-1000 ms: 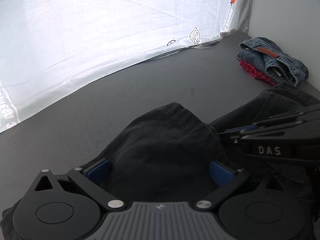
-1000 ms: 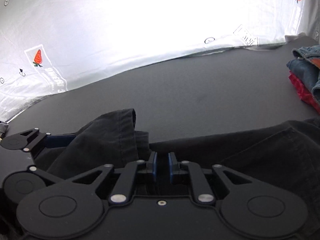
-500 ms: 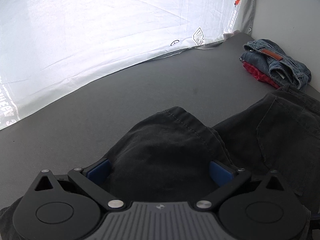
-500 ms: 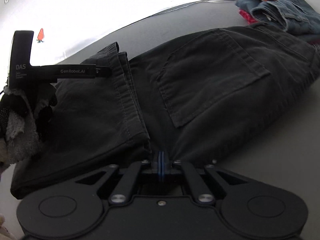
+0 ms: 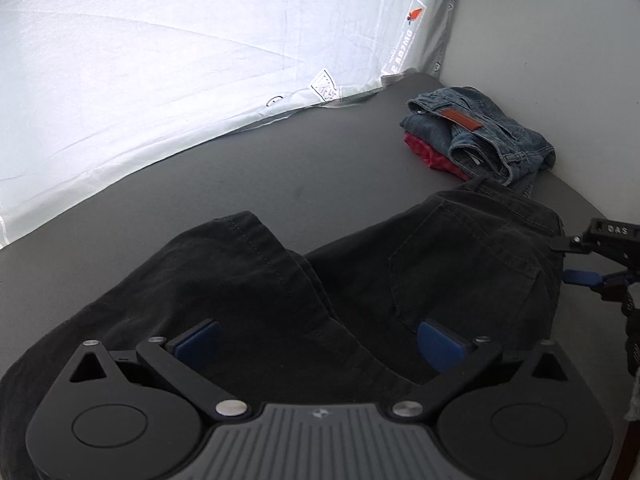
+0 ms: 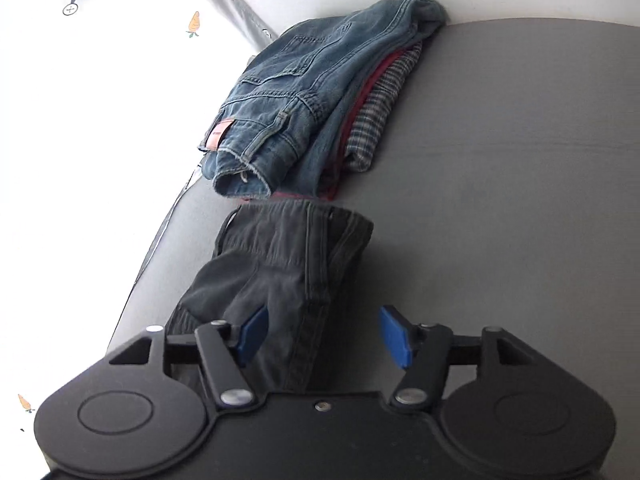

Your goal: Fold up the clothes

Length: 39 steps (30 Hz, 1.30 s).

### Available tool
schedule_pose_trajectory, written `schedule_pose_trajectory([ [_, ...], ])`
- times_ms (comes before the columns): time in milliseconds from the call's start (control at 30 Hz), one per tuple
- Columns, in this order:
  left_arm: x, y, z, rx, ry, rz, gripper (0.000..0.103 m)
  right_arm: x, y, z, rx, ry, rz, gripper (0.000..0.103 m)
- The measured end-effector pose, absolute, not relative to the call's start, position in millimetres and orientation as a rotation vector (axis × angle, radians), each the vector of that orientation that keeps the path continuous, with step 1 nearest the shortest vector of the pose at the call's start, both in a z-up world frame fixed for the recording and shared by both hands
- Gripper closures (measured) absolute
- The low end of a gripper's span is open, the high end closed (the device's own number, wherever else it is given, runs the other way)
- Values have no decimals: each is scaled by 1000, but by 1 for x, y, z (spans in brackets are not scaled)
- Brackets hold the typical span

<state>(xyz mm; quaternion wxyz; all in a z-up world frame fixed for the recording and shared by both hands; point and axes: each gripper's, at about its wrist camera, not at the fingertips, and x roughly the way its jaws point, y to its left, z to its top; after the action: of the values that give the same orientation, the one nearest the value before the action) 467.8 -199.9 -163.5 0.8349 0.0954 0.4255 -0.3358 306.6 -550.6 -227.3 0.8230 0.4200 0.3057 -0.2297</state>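
Black trousers (image 5: 460, 264) lie folded on the grey table (image 5: 240, 168). My left gripper (image 5: 318, 340) is open, its blue pads wide apart just above the dark cloth near a turned-over hem. My right gripper (image 6: 324, 334) is open at the waistband end of the black trousers (image 6: 288, 264), with the left pad over the cloth and the right pad over bare table. It also shows at the right edge of the left wrist view (image 5: 600, 272). Neither gripper holds anything.
A stack of folded clothes sits at the table's far right corner: blue jeans (image 6: 312, 92) on top, a red garment (image 5: 428, 154) and a checked shirt (image 6: 380, 116) under them. A white sheet (image 5: 180, 60) hangs along the back edge. A pale wall (image 5: 560, 60) stands at the right.
My right gripper has let go of the black trousers and opened, and has swung around to their waistband end facing the jeans stack. My left gripper stays open and has shifted slightly.
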Motion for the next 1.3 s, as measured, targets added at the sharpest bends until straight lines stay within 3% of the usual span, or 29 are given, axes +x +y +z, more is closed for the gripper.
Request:
schedule_pose_trajectory([
  [133,451,-215,-187,265,1014,-793,0,340,-565,-241,939,700,-421,37],
  [200,442,-219,-199,301,1029,-802,0,353,-564,-240,952,718,-398,27],
  [233,440,-219,-204,302,1032,-797,0,359,-561,-238,948,721,-396,29],
  [267,440,-219,-207,300,1036,-793,0,363,-556,-236,924,732,-423,32],
  [300,441,-219,-211,297,1041,-791,0,367,-552,-234,898,742,-449,43],
  [400,445,-216,-217,286,1043,-813,0,367,-531,-216,792,721,-470,62],
  [533,453,-206,-211,201,1083,-833,0,364,-492,-169,625,645,-458,69],
  [633,468,-160,-180,-102,1119,-833,1,360,-456,-122,520,579,-435,71],
  [700,469,-114,-149,-257,1031,-789,0,360,-422,-90,407,528,-391,72],
  [900,435,52,-84,-369,759,-427,0,352,-256,-33,71,392,-84,72],
  [1033,395,141,-87,-408,718,-212,0,326,-121,-93,-256,537,168,65],
  [1067,385,158,-92,-438,725,-164,0,327,-101,-127,-324,598,240,49],
  [1100,376,171,-96,-468,731,-126,0,323,-81,-154,-354,686,329,46],
  [1200,355,191,-106,-523,740,-77,0,301,-32,-208,-534,832,469,50],
  [1300,349,182,-113,-512,753,-106,0,283,-22,-187,-612,735,522,47],
])
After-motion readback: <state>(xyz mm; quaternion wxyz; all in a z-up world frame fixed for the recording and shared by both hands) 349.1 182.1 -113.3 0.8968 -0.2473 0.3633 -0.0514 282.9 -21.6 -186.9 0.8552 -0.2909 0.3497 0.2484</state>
